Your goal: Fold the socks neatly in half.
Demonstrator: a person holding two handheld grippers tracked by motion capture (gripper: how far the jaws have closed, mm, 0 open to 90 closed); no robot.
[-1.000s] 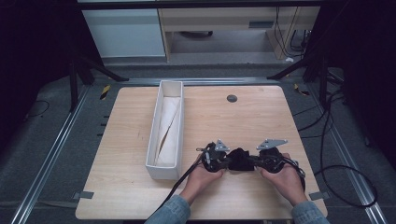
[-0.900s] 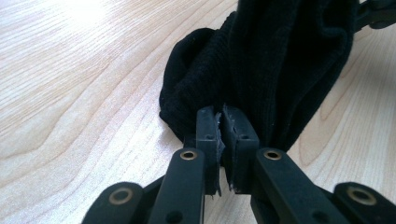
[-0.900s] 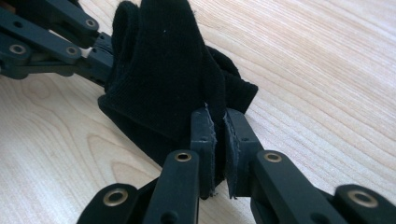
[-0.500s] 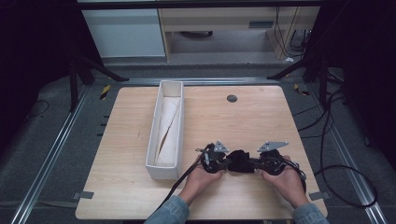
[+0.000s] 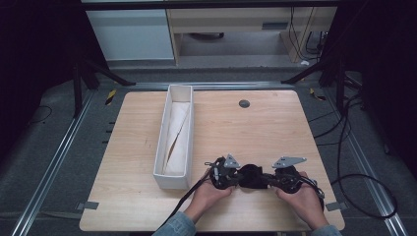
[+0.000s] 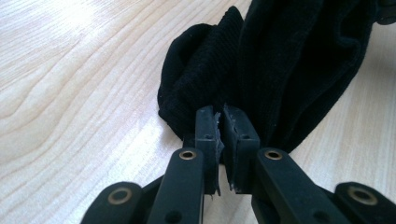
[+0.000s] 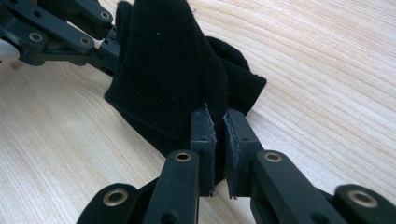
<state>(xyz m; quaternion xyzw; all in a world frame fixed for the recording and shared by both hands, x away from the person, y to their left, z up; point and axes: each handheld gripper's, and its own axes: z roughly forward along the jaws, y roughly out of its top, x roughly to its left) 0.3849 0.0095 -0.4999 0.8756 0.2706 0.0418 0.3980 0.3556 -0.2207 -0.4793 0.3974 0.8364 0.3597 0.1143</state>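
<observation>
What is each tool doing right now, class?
Left tool: closed on the black cloth.
Right tool: closed on the same black cloth.

The black cloth (image 6: 280, 70) gets cut off by the top edge in the left gripper view, so its far end can't be seen there. From the high view it's mostly covered by the left tool (image 5: 235, 175) and right tool (image 5: 268, 178), too small to identify. What's lying in the white bin (image 5: 162, 147) can't be made out either.
</observation>
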